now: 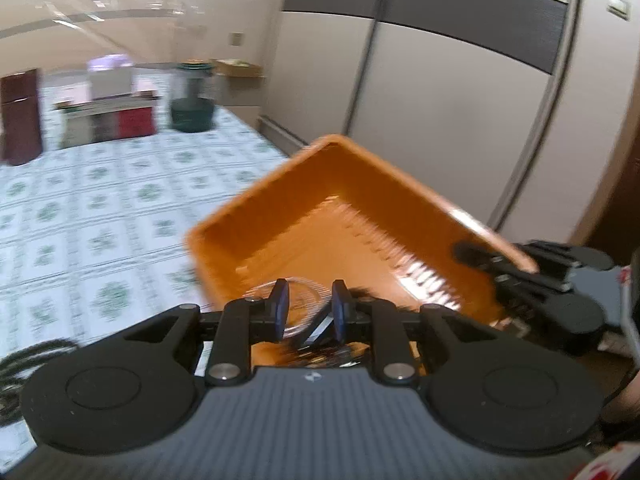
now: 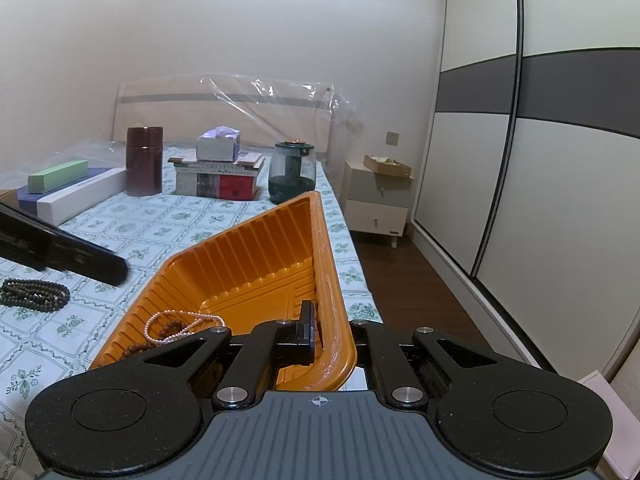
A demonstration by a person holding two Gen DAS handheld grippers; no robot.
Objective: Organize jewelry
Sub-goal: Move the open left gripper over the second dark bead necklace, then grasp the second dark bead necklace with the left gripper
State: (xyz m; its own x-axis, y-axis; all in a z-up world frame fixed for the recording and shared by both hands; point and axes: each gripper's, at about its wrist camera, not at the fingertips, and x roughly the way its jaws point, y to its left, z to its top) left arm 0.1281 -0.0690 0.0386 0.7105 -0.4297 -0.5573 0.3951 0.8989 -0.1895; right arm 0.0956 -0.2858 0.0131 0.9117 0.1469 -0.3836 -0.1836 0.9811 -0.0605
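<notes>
Left wrist view: left gripper (image 1: 308, 308) hangs over the near end of the orange tray (image 1: 280, 216), jaws partly spread. Something clear and round, plus a dark bit, sits in the gap between the pads; the frame is motion-blurred, so I can't say what it is or whether the pads touch it. Right gripper (image 1: 500, 268) is at the tray's right rim. The tray is tilted, its far corner up off the patterned bedspread (image 1: 100, 200).

Right wrist view: right gripper (image 2: 314, 334) is pressed together on the tray's near right wall, one finger inside, holding the tray up at an angle. In the tray's low near corner lie a pink bead strand (image 2: 176, 322) and brown beads (image 2: 138, 348). Left of the tray, on the bedspread, is a dark bead bracelet (image 2: 34, 294), with the left gripper's black arm just above it.

Step, my read: dropping a piece into the tray, right hand steadying it.

Next: clear the left gripper out of the tray, then go for the dark bracelet left of the tray. Keep the right pinch firm, since the thin wall could slip.
</notes>
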